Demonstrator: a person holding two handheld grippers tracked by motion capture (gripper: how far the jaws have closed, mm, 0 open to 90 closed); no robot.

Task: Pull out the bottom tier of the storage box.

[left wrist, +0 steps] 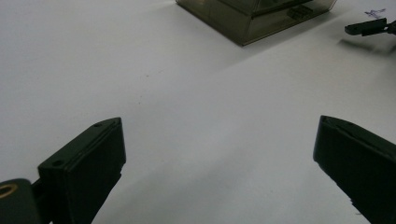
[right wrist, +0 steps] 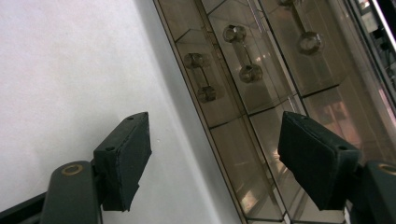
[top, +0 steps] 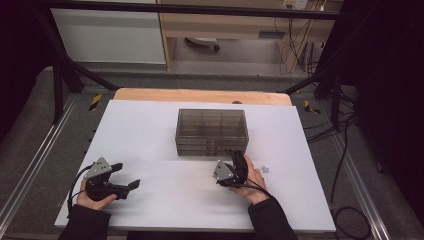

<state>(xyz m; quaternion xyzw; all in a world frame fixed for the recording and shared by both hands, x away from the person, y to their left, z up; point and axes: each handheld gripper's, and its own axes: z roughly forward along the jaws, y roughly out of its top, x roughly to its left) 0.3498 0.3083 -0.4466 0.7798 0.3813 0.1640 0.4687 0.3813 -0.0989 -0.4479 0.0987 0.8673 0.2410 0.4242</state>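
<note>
White tabletop [top: 150,130], smoky drawer box [top: 211,131] centred; right tool [top: 239,159] released, facing its drawers; left tool [top: 125,175] released, apart.

Sleeves: dark long sleeves [top: 270,217] reaching to both wrists.
Left gripper [top: 125,176]: black body, grey three-cornered plate, black trailing cable.
Right gripper [top: 239,159]: black, same grey plate.
Jaws: matte black blocky pads, small screw holes, brass-coloured ring at base.
</note>
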